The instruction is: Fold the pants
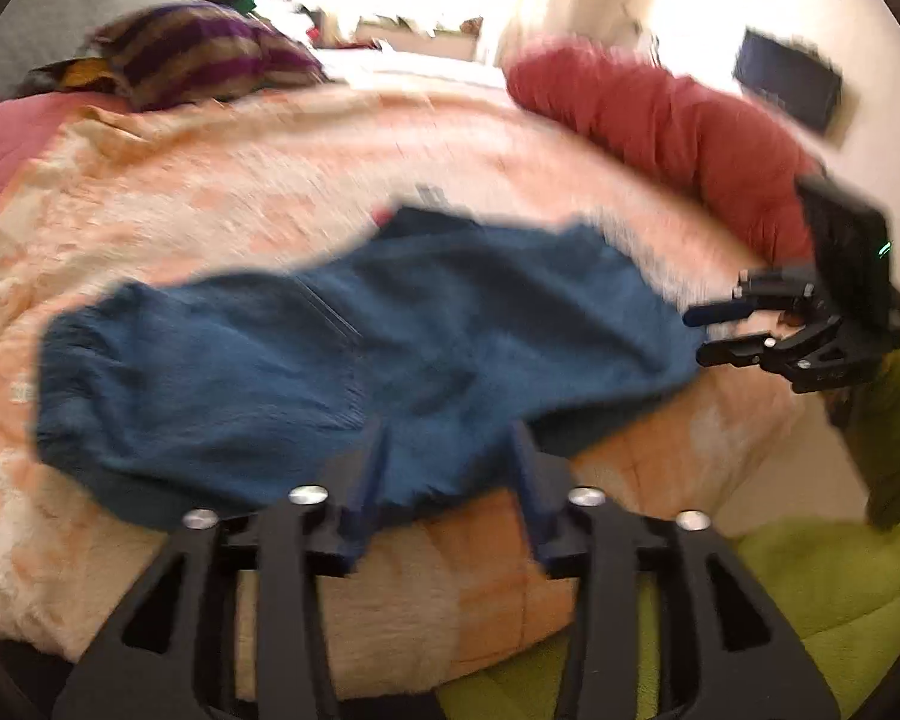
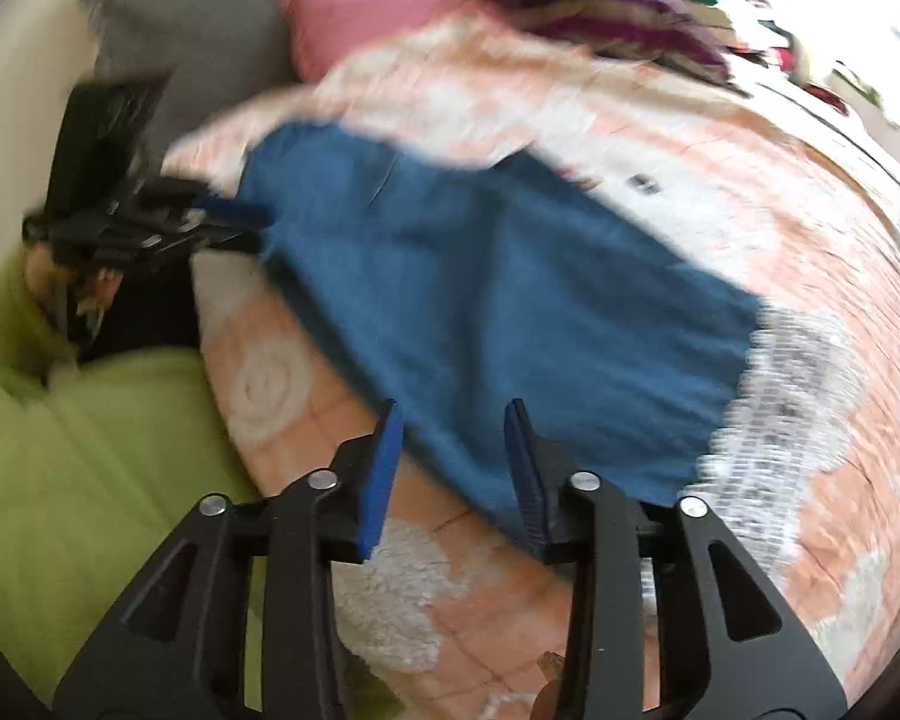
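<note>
- Left wrist view: your left gripper point(image 1: 450, 468) stands released, jaws apart over the near edge of the blue pants point(image 1: 342, 348); the pants lie on the bedspread point(image 1: 222, 180), long axis crosswise ahead of you; your right gripper point(image 1: 705, 333) waits unclenched at their right end.
- Right wrist view: your right gripper point(image 2: 450, 462) is released, nothing pinched; the pants point(image 2: 480, 288) run away up-left, and each gripper sits nearest its own end.

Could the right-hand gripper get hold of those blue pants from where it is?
Probably yes. The right gripper is open, right at the near edge of the blue pants on the bed cover, with nothing between.
</note>
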Motion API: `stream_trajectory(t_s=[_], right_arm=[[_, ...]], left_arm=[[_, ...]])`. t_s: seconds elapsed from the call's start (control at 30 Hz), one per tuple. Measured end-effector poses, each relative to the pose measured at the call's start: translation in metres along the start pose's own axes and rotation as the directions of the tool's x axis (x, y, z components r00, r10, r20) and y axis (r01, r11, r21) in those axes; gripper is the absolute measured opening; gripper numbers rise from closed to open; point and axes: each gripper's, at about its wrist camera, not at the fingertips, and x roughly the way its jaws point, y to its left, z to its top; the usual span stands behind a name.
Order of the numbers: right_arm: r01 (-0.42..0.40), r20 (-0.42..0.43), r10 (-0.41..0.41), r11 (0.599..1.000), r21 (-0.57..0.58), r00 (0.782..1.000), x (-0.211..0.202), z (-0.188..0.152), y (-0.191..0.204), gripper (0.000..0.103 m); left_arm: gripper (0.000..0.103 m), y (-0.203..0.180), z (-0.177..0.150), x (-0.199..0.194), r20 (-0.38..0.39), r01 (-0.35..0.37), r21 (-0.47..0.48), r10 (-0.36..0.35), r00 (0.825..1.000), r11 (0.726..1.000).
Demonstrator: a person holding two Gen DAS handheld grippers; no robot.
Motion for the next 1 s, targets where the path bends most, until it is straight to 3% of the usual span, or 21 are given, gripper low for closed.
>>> stream_trajectory(t_s=[0.13,0.23,0.3,0.33,0.4,0.43,0.5,0.57,0.67,0.77,0.8,0.87,0.9,1.0], right_arm=[[0.097,-0.005,-0.097,0.990,0.098,0.995,-0.003,-0.003,-0.030,0.036],[0.120,-0.018,-0.119,0.985,0.124,0.993,0.000,-0.006,-0.040,0.039],[0.127,-0.024,-0.125,0.981,0.147,0.992,0.003,-0.008,-0.047,0.043],[0.129,-0.028,-0.126,0.979,0.158,0.992,0.005,-0.010,-0.049,0.044],[0.131,-0.038,-0.126,0.977,0.167,0.991,0.009,-0.012,-0.052,0.046],[0.130,-0.042,-0.124,0.977,0.169,0.991,0.011,-0.014,-0.052,0.047],[0.126,-0.060,-0.117,0.976,0.177,0.991,0.018,-0.017,-0.055,0.050],[0.136,-0.079,-0.123,0.973,0.184,0.989,0.023,-0.021,-0.057,0.050],[0.153,-0.102,-0.136,0.969,0.193,0.985,0.025,-0.026,-0.058,0.050],[0.162,-0.107,-0.143,0.967,0.199,0.984,0.026,-0.033,-0.059,0.051],[0.164,-0.108,-0.145,0.966,0.200,0.983,0.028,-0.034,-0.059,0.052],[0.174,-0.101,-0.157,0.966,0.192,0.982,0.030,-0.037,-0.056,0.053],[0.170,-0.098,-0.154,0.966,0.196,0.983,0.029,-0.037,-0.056,0.056],[0.166,-0.095,-0.150,0.969,0.186,0.984,0.026,-0.034,-0.053,0.059]], left_arm=[[0.056,0.044,0.004,-0.030,0.070,-0.109,-0.161,0.121,0.990,0.981],[0.062,0.076,-0.002,-0.036,0.034,-0.249,-0.293,0.271,0.962,0.923],[0.066,0.092,-0.007,-0.034,0.021,-0.252,-0.371,0.280,0.960,0.894],[0.074,0.099,-0.008,-0.032,0.019,-0.240,-0.401,0.270,0.963,0.884],[0.077,0.104,-0.008,-0.019,-0.006,-0.254,-0.429,0.278,0.961,0.867],[0.075,0.103,-0.008,-0.014,-0.012,-0.268,-0.424,0.291,0.957,0.865],[0.060,0.096,-0.005,-0.002,-0.018,-0.304,-0.385,0.322,0.947,0.871],[0.023,0.095,-0.005,0.003,-0.017,-0.325,-0.365,0.343,0.939,0.873],[0.017,0.103,-0.007,-0.012,0.011,-0.342,-0.379,0.374,0.927,0.860],[0.006,0.108,-0.008,-0.022,-0.007,-0.452,-0.353,0.480,0.877,0.819],[0.006,0.114,-0.011,-0.022,-0.024,-0.456,-0.364,0.481,0.876,0.812],[0.006,0.123,-0.019,-0.019,-0.051,-0.399,-0.421,0.418,0.907,0.814],[0.007,0.126,-0.021,-0.018,-0.054,-0.384,-0.435,0.403,0.914,0.814],[0.007,0.122,-0.015,-0.031,-0.021,-0.391,-0.430,0.424,0.905,0.814]])
